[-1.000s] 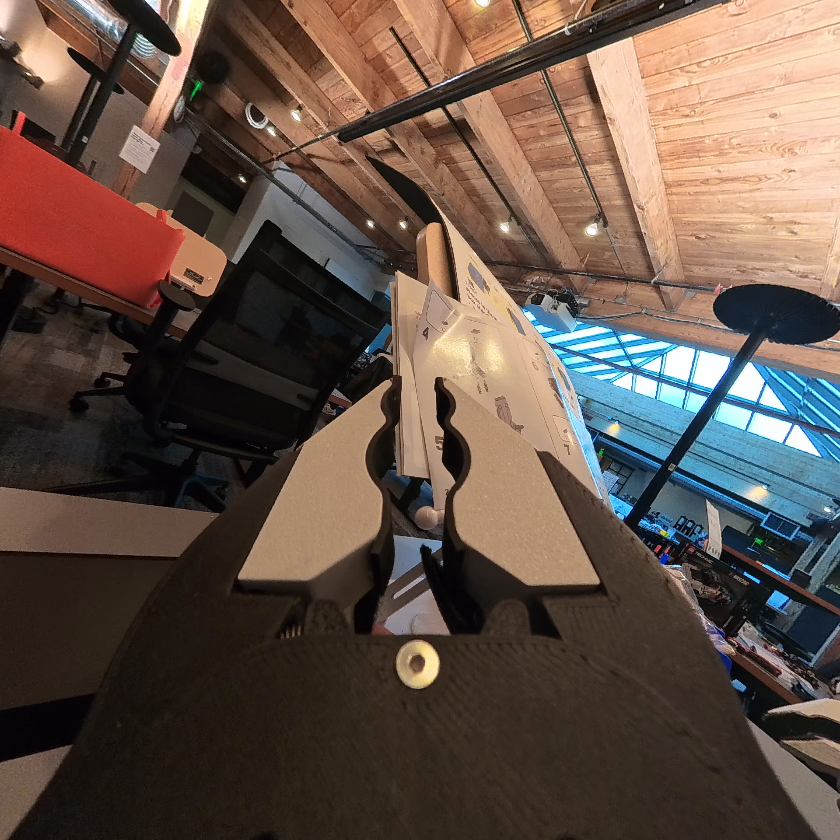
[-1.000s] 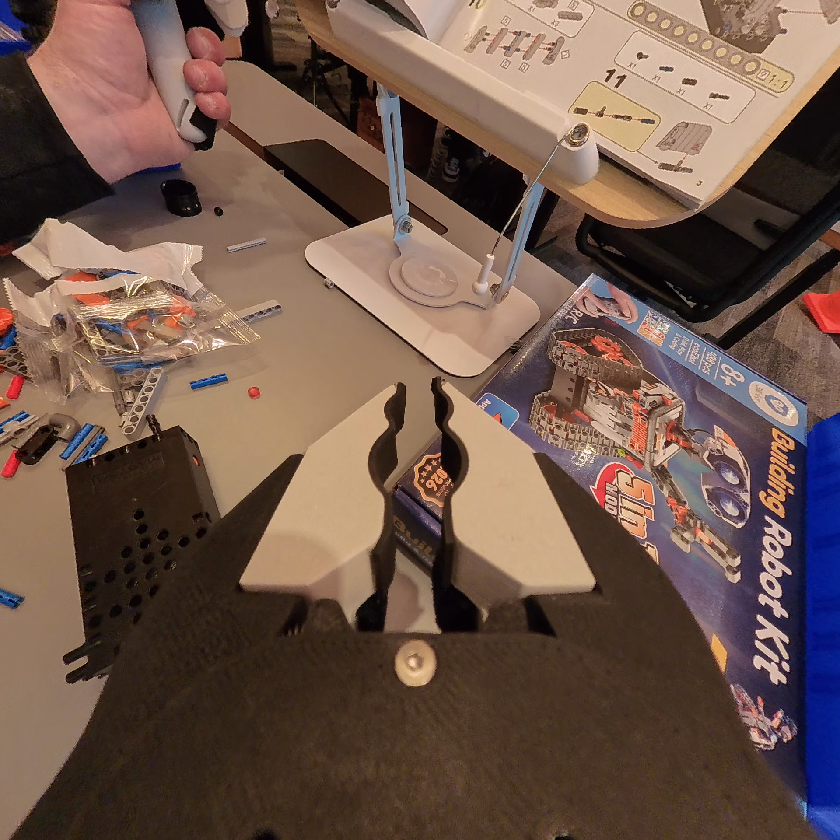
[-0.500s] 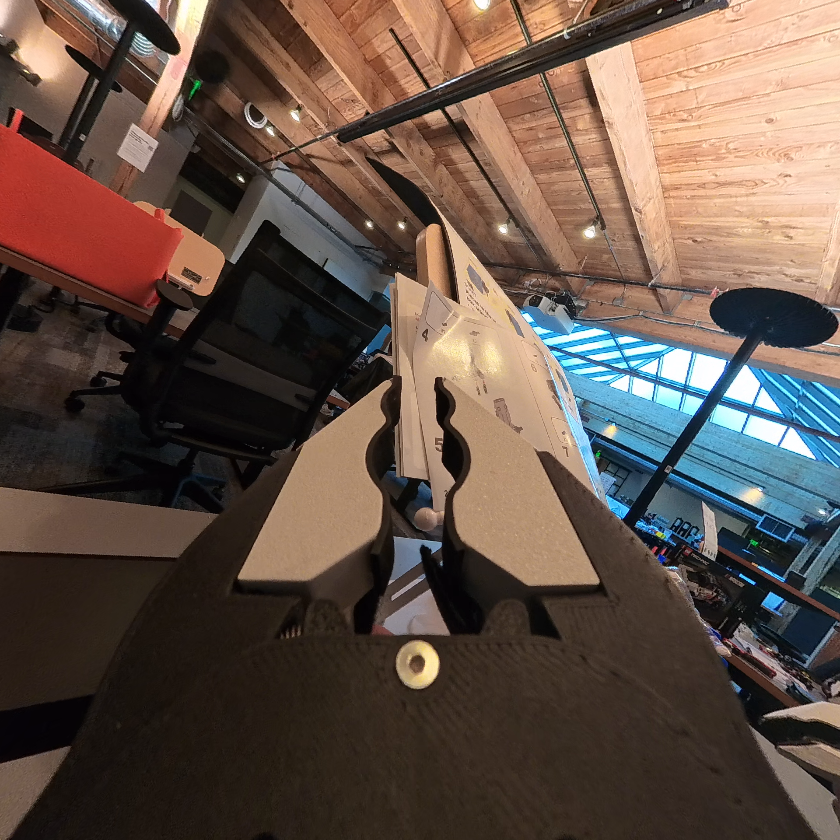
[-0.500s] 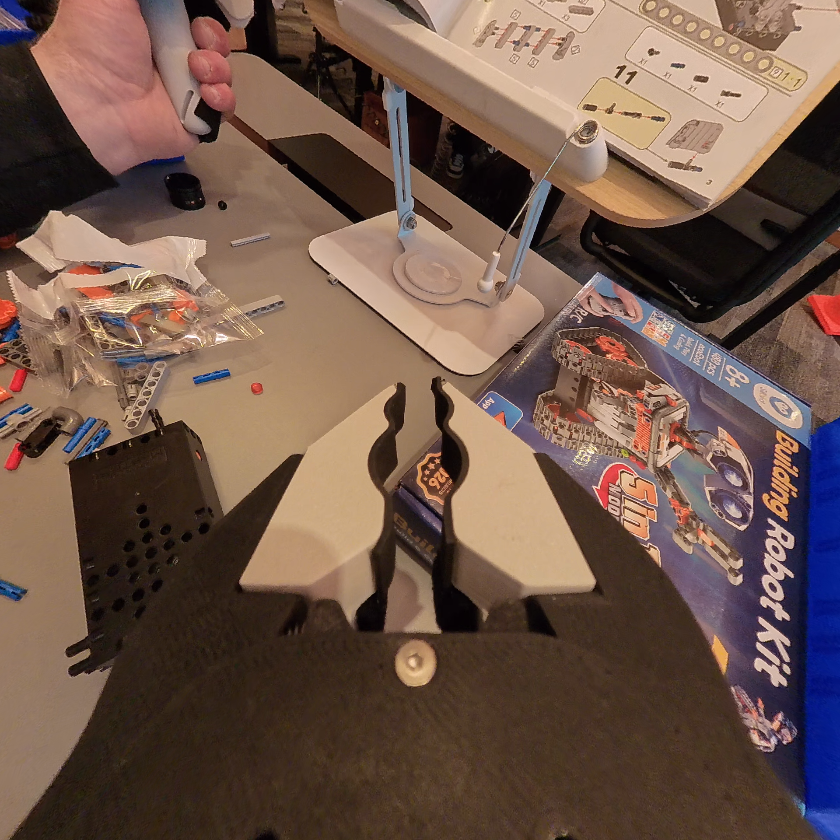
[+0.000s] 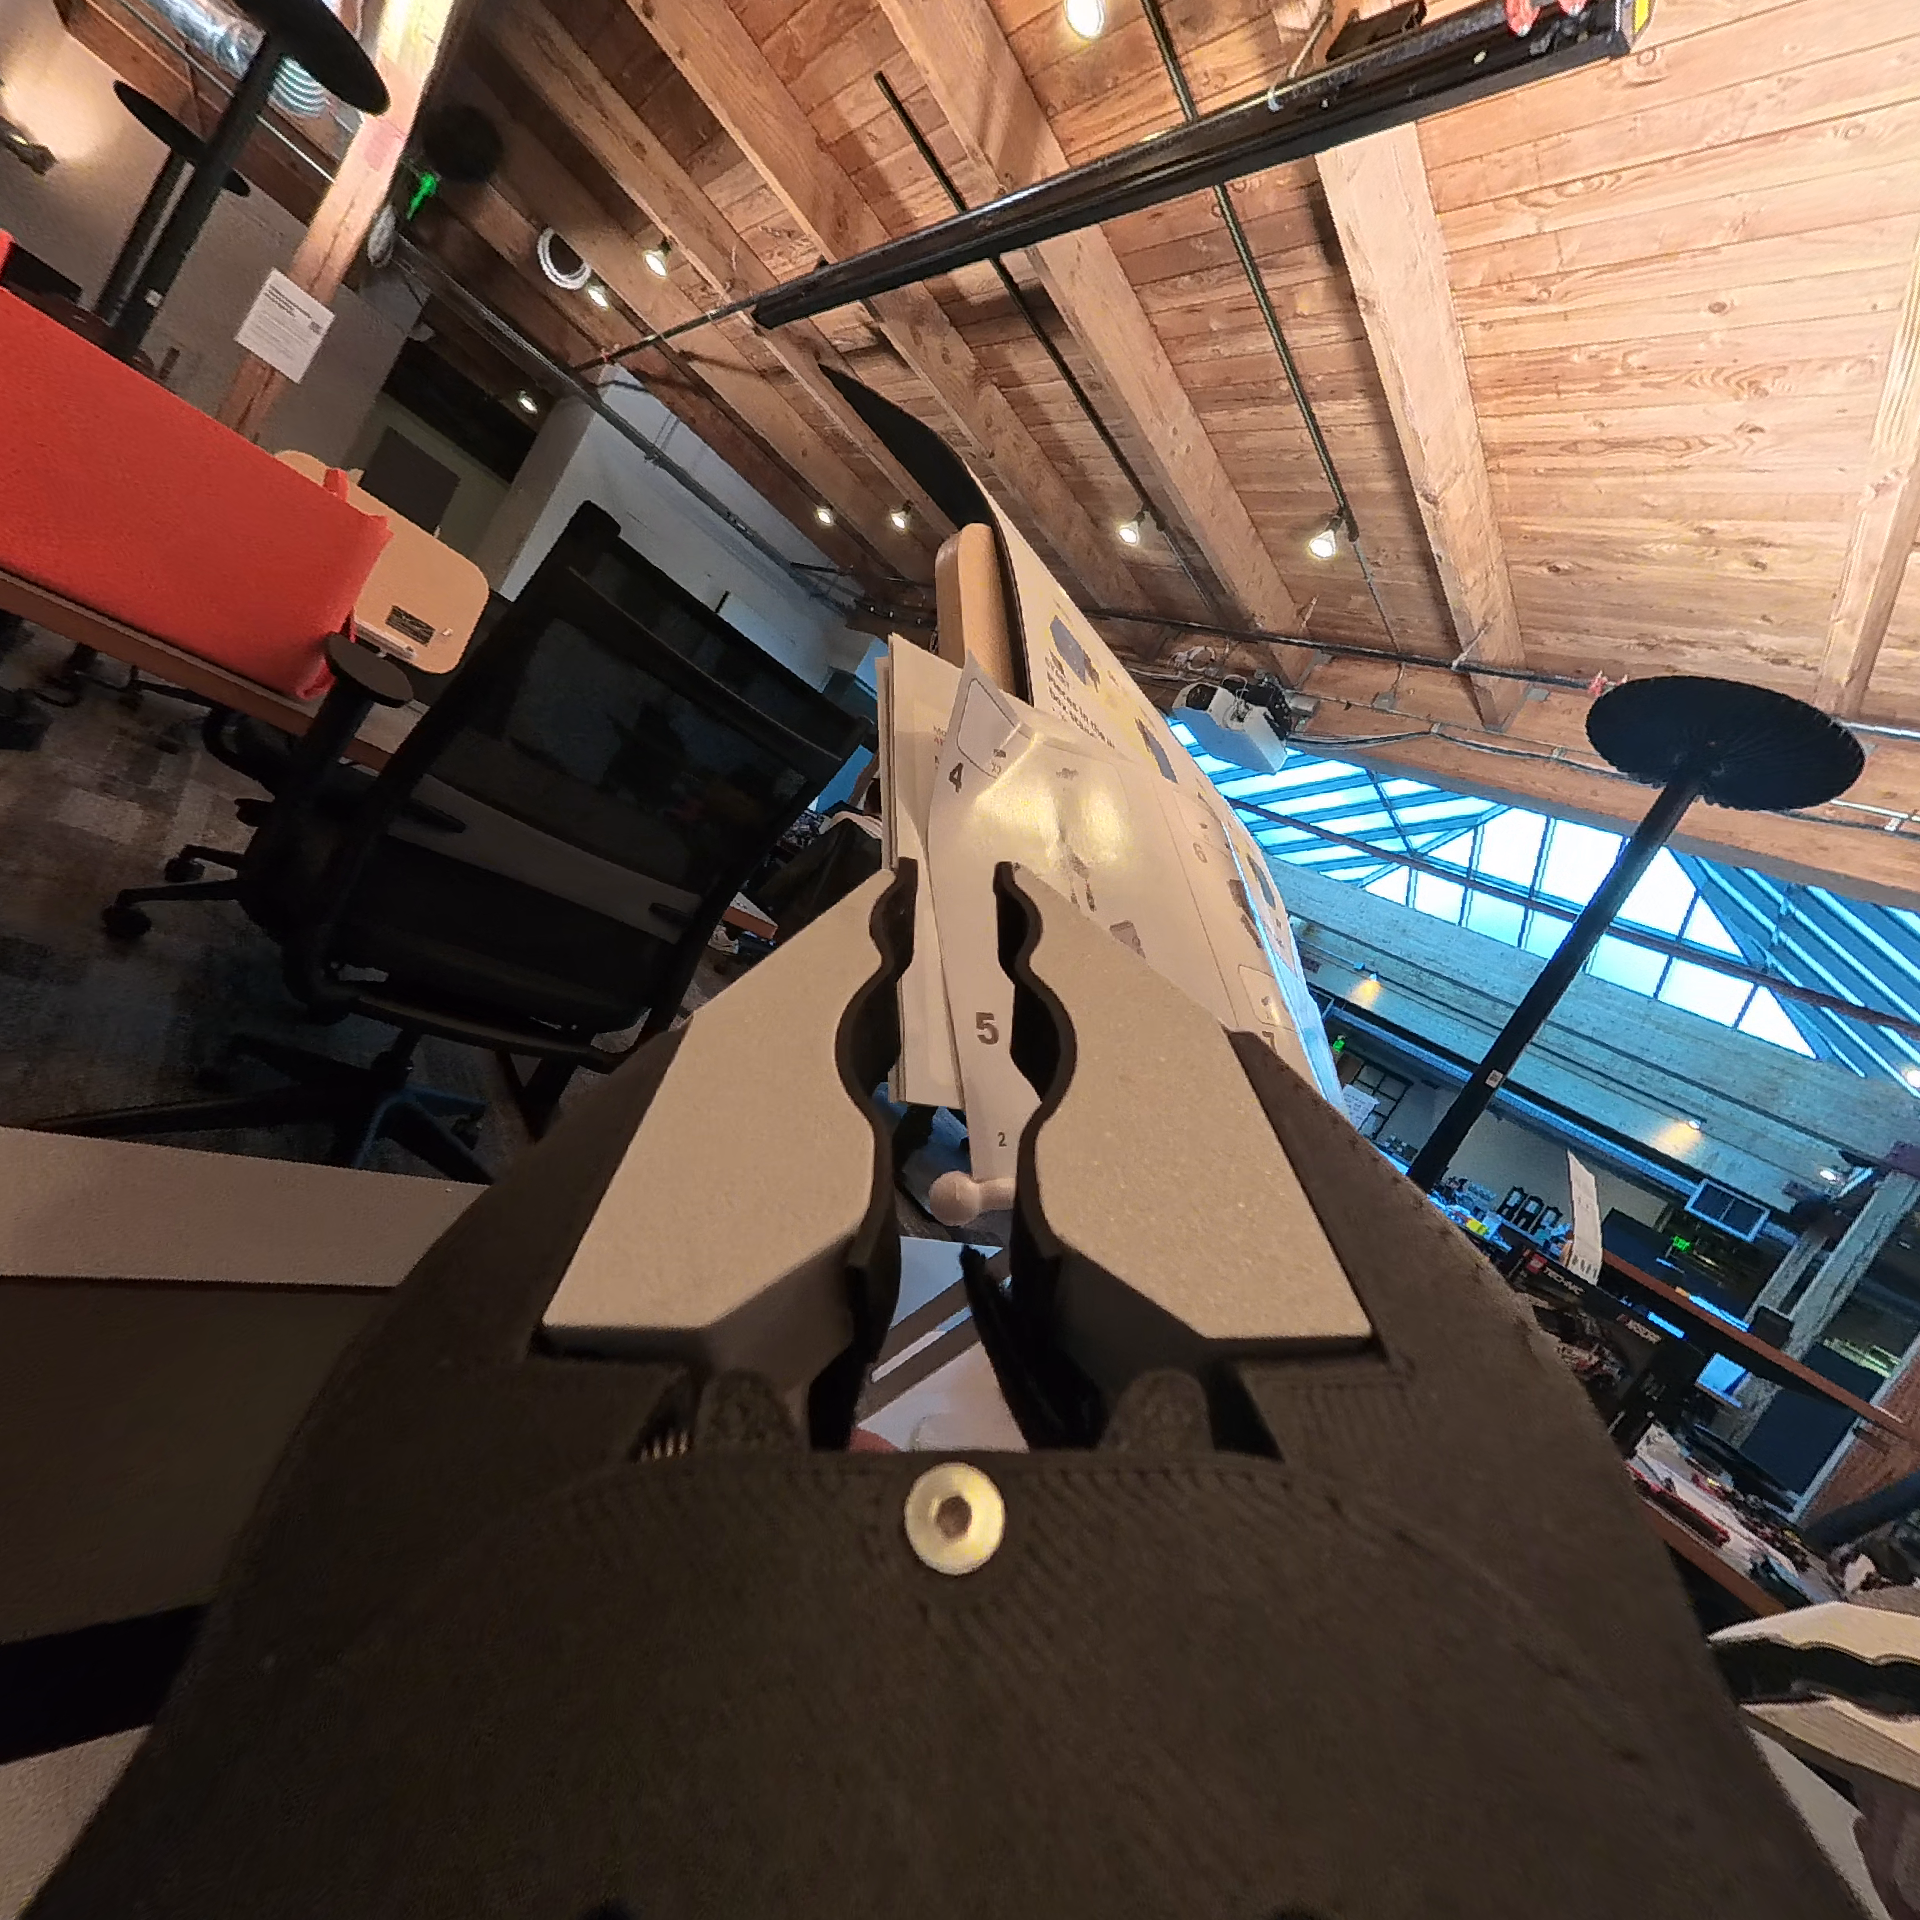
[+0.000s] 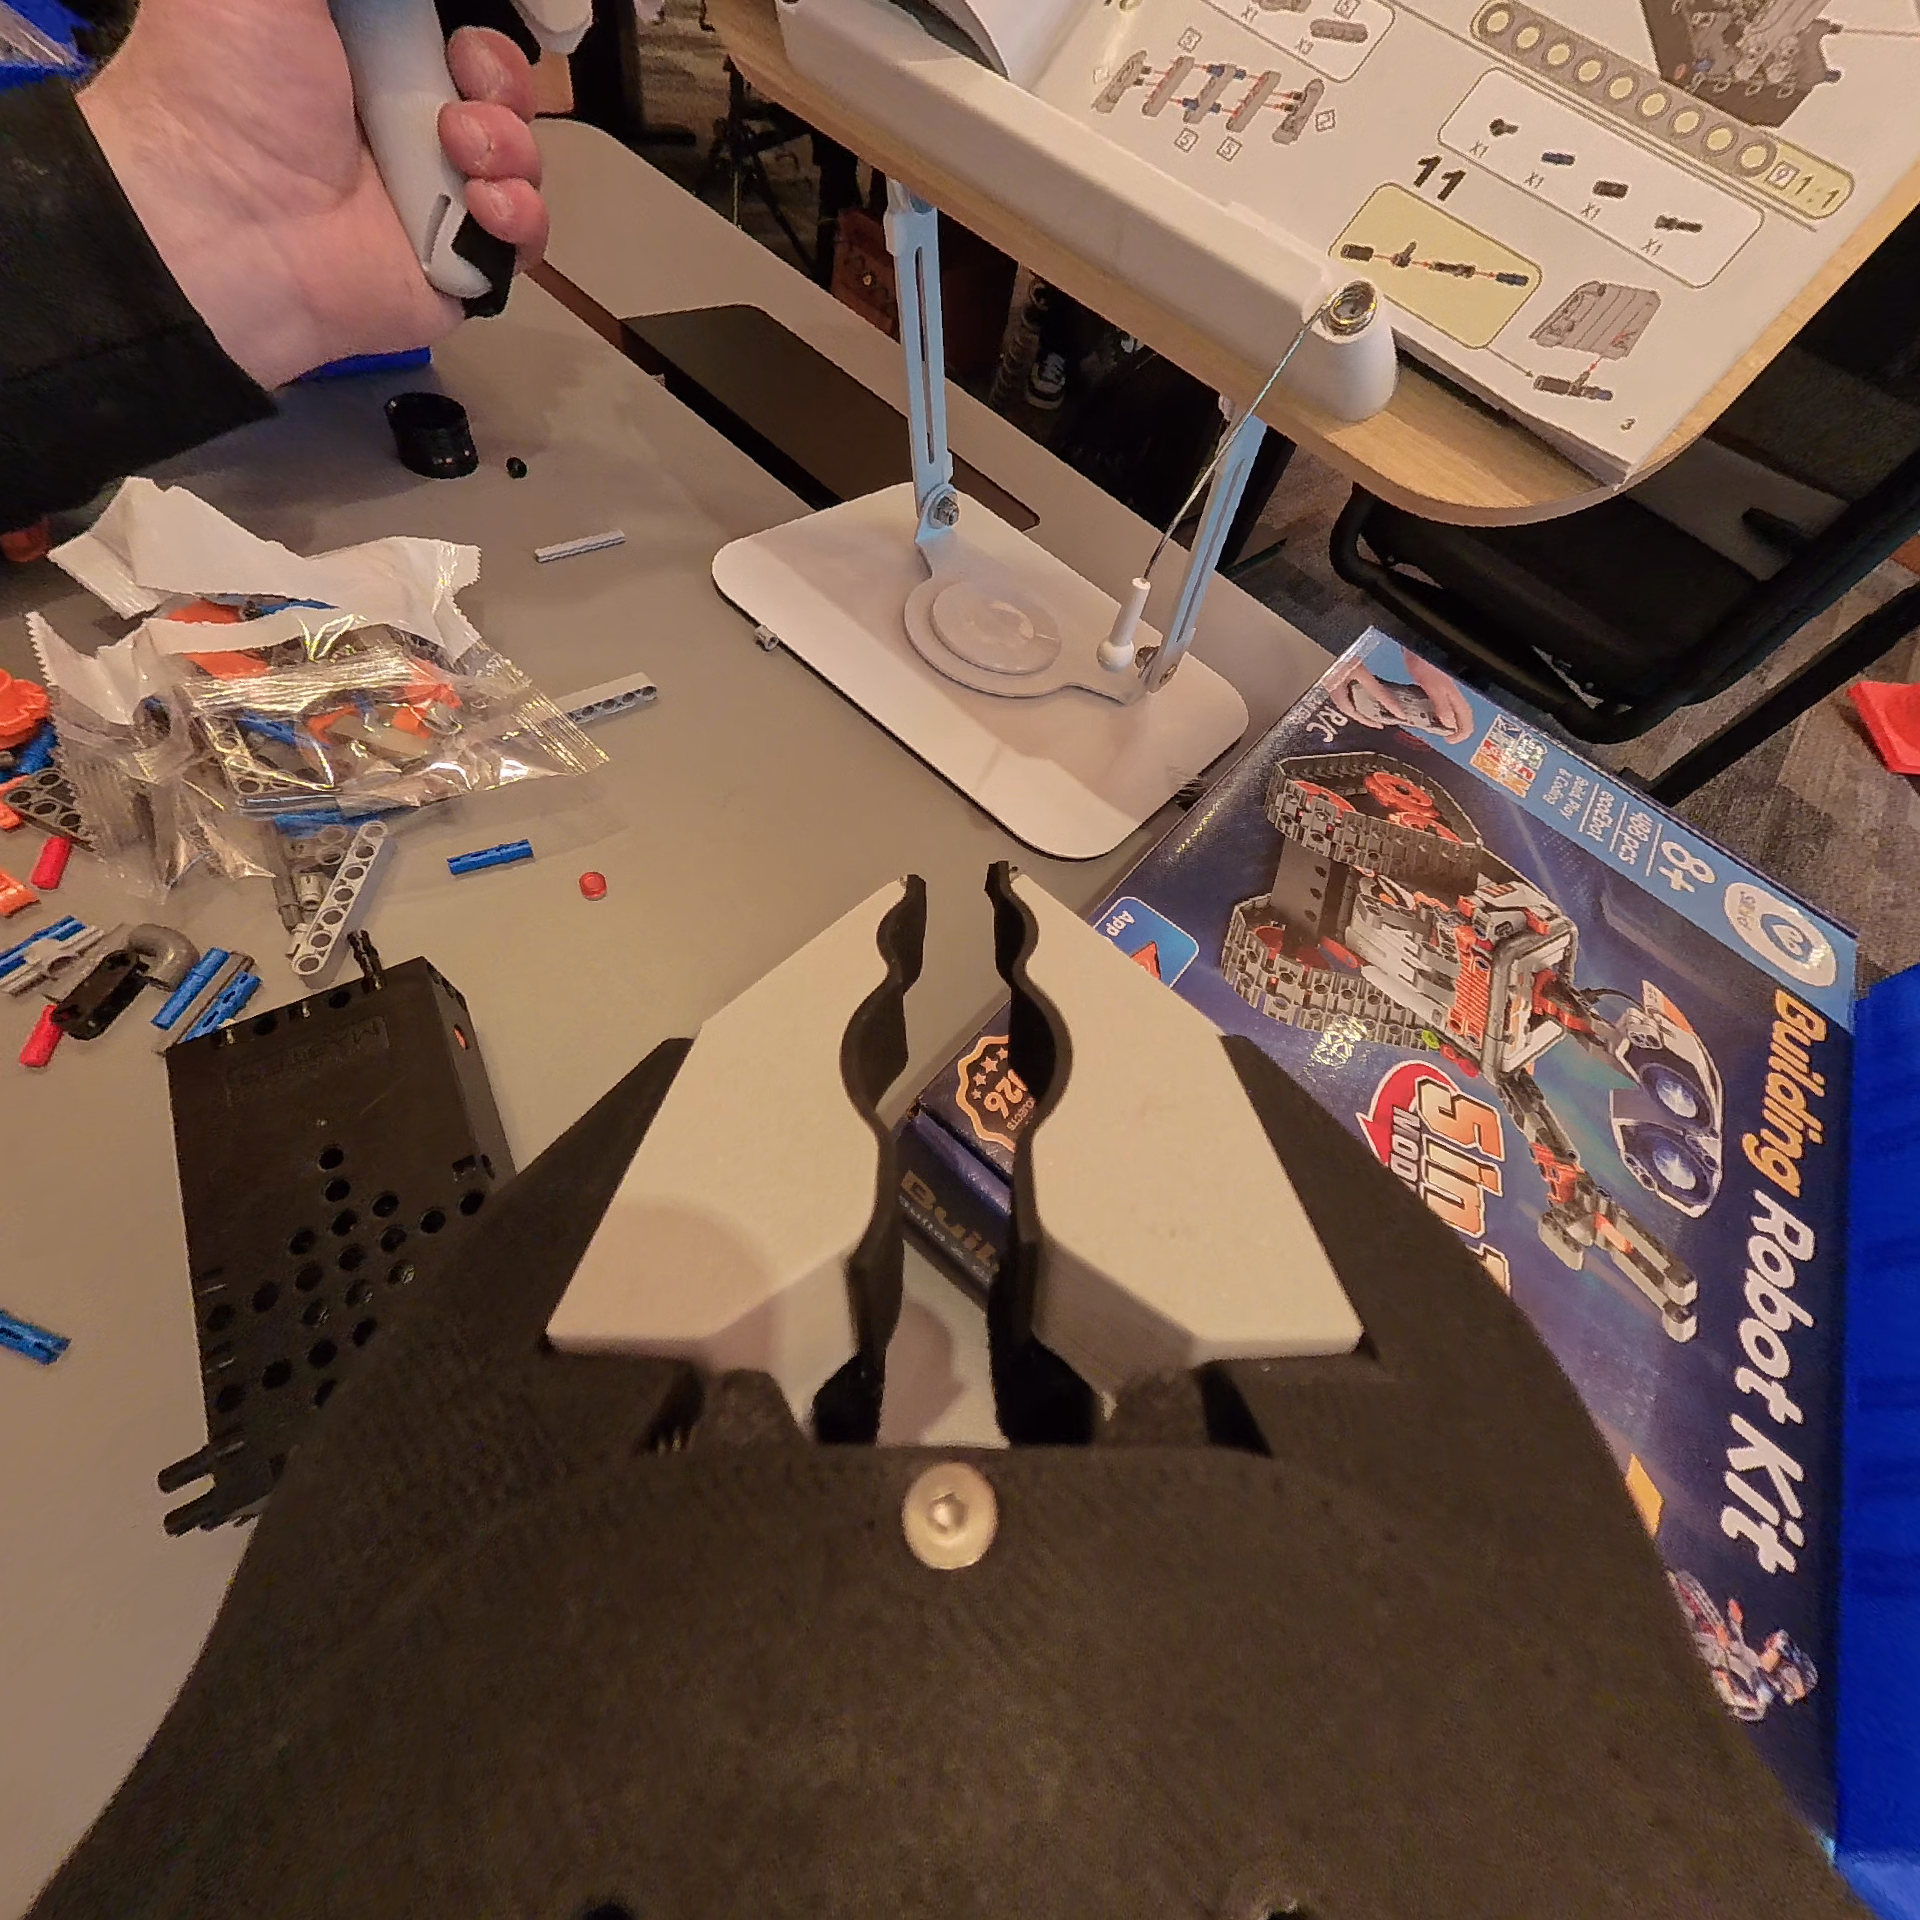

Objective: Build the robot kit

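My left gripper (image 5: 954, 883) points up towards the ceiling, its jaws a narrow gap apart and empty. An instruction booklet (image 5: 1049, 821) on a wooden stand shows edge-on through the gap; I cannot tell whether the booklet touches the fingers. My right gripper (image 6: 954, 894) hovers over the grey table (image 6: 675, 914), jaws a narrow gap apart and empty, above the corner of a blue robot kit box (image 6: 1507, 987). A black perforated block (image 6: 322, 1174) lies just to its left. In the right wrist view a hand (image 6: 260, 177) holds the left gripper's white handle (image 6: 405, 135).
The booklet (image 6: 1558, 135) overhangs the stand's white base (image 6: 987, 727). A clear bag of parts (image 6: 312, 717), a grey beam (image 6: 338, 902), a blue pin (image 6: 490, 857), a red stud (image 6: 592, 884) and a black ring (image 6: 429, 434) lie on the left. An office chair (image 5: 582, 831) stands behind the table. Some 40 centimeters of space lies between my two pairs of fingers. The black perforated block (image 6: 322, 1174) lies around 15 centimeters away from my right fingertips.
The right wrist view has shifted slightly, so the hand and the stand sit a little further right. The left view has barely moved. Both jaw gaps are unchanged.
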`<state>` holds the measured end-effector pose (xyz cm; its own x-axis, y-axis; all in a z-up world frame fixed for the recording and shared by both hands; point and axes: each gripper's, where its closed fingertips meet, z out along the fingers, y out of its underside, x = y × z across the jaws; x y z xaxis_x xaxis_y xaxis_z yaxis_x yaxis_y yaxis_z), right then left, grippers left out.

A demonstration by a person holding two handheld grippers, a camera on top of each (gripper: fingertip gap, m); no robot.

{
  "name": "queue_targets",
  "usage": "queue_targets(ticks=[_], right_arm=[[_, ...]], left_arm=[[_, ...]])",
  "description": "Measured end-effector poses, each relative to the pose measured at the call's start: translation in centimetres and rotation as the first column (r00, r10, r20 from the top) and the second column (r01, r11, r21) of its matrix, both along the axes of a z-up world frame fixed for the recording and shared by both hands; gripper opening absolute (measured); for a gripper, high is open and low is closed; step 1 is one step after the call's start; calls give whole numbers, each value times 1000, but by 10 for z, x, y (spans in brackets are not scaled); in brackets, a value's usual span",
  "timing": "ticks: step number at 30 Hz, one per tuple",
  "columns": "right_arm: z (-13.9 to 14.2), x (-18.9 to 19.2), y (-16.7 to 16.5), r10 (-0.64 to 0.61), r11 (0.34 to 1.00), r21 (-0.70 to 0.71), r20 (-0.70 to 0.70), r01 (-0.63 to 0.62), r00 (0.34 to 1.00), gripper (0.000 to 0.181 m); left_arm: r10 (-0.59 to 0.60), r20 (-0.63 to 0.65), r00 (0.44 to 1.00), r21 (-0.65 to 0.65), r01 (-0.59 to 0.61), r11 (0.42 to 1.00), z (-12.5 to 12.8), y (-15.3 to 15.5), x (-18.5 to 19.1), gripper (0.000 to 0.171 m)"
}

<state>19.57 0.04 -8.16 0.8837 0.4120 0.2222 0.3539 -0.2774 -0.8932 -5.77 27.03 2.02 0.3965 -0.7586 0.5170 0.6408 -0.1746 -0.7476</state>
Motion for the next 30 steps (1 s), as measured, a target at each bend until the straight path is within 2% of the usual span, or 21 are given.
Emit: queue_targets(ticks=[5,13,16,21,25,30], right_arm=[[3,1,-1,-2,1000,7,-1,2,1000,12],[13,4,-10,-13,1000,28,-3,13,1000,13],[6,13,-19,-57,998,-30,-30,57,998,26],[0,20,-47,-83,994,-81,-103,74,991,30],[-7,14,-81,-52,994,-107,-138,38,989,31],[-35,4,-118,-17,983,-184,-117,-5,993,29]], left_arm=[[-23,43,999,-3,23,1000,6,-1,-3,14],[-70,84,994,41,67,997,37,-16,-4,18],[-86,73,994,82,79,993,54,-27,-1,19],[-121,50,991,196,109,975,94,-59,6,19],[-153,-5,988,294,148,944,124,-93,15,19],[-255,-165,953,385,300,873,142,-146,56,19]])
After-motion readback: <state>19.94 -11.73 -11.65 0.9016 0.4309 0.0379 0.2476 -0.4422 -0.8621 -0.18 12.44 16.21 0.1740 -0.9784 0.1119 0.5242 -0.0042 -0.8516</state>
